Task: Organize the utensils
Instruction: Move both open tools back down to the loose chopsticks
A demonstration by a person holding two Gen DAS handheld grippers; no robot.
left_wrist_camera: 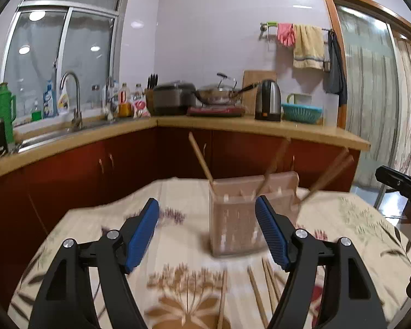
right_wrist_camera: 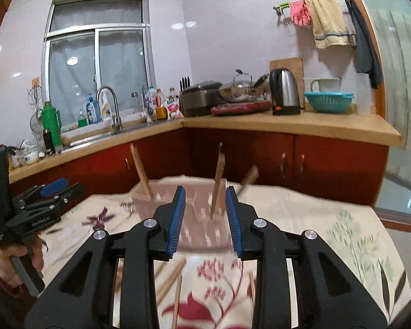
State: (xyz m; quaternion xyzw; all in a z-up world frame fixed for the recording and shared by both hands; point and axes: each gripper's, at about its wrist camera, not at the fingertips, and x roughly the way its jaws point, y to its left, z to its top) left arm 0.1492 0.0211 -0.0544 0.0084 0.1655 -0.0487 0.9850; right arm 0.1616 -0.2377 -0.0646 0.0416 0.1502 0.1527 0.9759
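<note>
- Left gripper (left_wrist_camera: 207, 213): blue-padded jaws stand wide apart with nothing between the pads; it is held above the table (left_wrist_camera: 178, 235), which carries a floral cloth.
- Utensil holder (left_wrist_camera: 241, 219): a translucent pinkish slotted box standing upright on the cloth, ahead of the left gripper and slightly toward its right finger, which overlaps the box's right edge in the left wrist view.
- Standing chopsticks (left_wrist_camera: 201, 157): about 4 wooden sticks lean out of the holder at different angles; motion blur makes the exact count uncertain.
- Loose chopsticks (left_wrist_camera: 257, 293): several lie flat on the cloth in front of the holder, below and between the left gripper's fingers, apart from the pads.
- Right gripper (right_wrist_camera: 205, 219): jaws parted by a narrow gap, holding nothing; the holder (right_wrist_camera: 200, 233) sits directly ahead, seen through that gap, with 1 upright stick (right_wrist_camera: 217, 183) in line with it.
- More loose chopsticks (right_wrist_camera: 176, 301) lie on the cloth beneath the right gripper's fingers.
- In the right wrist view the left gripper (right_wrist_camera: 68, 187) appears at the left edge, gripped by a hand (right_wrist_camera: 19, 257); small white lettering on its body is too blurred to read.
- Bottle labels on the counter (right_wrist_camera: 287, 123) are illegible.
</note>
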